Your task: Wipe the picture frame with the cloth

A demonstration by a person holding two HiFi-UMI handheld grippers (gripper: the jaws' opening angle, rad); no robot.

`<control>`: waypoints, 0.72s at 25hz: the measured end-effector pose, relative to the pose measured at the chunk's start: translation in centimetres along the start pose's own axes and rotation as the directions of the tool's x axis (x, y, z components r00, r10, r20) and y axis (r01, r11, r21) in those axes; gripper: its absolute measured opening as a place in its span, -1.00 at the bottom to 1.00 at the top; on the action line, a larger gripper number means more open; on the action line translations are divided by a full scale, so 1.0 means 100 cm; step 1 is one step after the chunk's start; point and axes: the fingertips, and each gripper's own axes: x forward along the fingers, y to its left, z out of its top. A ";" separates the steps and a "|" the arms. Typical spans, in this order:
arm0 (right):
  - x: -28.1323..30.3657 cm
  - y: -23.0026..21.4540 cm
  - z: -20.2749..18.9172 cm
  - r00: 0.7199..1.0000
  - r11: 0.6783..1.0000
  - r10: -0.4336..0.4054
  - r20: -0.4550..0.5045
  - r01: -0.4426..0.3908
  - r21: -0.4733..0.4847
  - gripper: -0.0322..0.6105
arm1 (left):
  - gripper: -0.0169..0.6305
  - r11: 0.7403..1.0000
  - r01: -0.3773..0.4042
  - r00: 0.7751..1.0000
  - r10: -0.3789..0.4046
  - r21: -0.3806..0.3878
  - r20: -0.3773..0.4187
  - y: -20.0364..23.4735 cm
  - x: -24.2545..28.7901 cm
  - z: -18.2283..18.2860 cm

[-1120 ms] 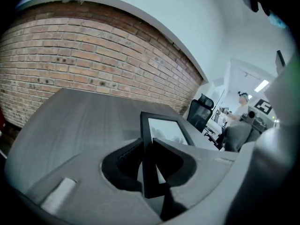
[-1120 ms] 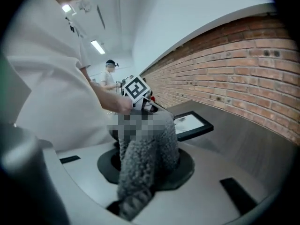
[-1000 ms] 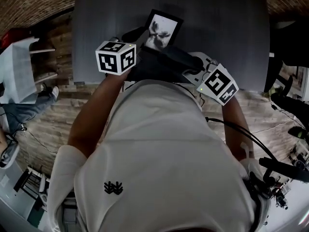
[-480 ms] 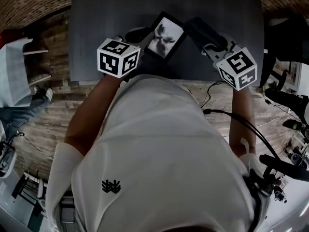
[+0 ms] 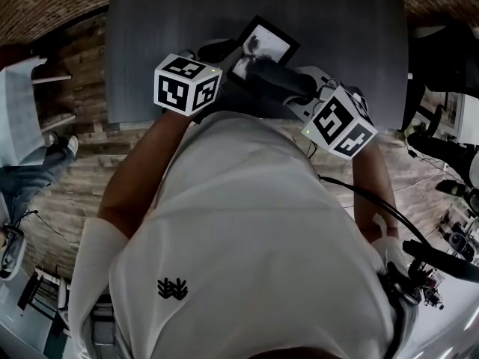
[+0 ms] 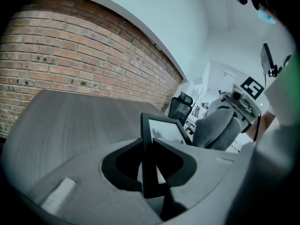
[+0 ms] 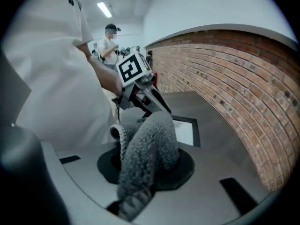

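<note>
A black picture frame with a grey print stands tilted on the grey table. My left gripper is shut on the frame's left edge. In the left gripper view that edge runs between the jaws of the left gripper. My right gripper is shut on a fuzzy grey cloth, which lies against the frame's lower right part. The cloth bulges out of the right gripper and hides its jaws. Behind the cloth shows the frame.
The table's near edge runs just under both grippers, against my white shirt. A brick wall stands beyond the table. There is a black office chair at the far side, a white shelf at left, cables at right, and a person in the background.
The right gripper swung the cloth off the frame's lower part out to the right, then back onto the frame. The frame turned slightly in the left gripper's hold.
</note>
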 end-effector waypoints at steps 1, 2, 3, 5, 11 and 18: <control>0.001 -0.006 -0.004 0.999 1.000 -0.025 -0.037 0.024 -0.017 -0.63 | -0.72 1.000 0.001 1.000 -0.001 0.008 -0.002 -0.001 0.000 0.000; 0.000 -0.013 -0.007 0.997 0.999 -0.045 -0.062 0.043 -0.023 -0.63 | -0.72 1.000 0.003 1.000 -0.003 0.014 -0.005 -0.001 -0.001 -0.001; -0.001 -0.019 -0.009 0.995 0.998 -0.060 -0.079 0.059 -0.020 -0.63 | -0.72 1.000 0.006 1.000 -0.005 0.017 -0.007 -0.001 -0.002 -0.002; -0.006 -0.033 -0.012 0.989 0.995 -0.097 -0.112 0.095 -0.022 -0.63 | -0.72 1.000 0.012 1.000 -0.011 0.020 -0.009 -0.002 -0.003 -0.004; -0.022 -0.062 -0.006 0.963 0.975 -0.202 -0.177 0.182 -0.126 -0.63 | -0.72 0.999 0.026 0.999 -0.025 0.022 -0.022 -0.005 -0.005 -0.010; 0.003 0.002 0.011 0.964 0.880 -0.036 -0.263 -0.094 -0.465 -0.63 | -0.72 0.999 0.048 0.998 -0.048 -0.006 -0.039 -0.008 0.001 -0.019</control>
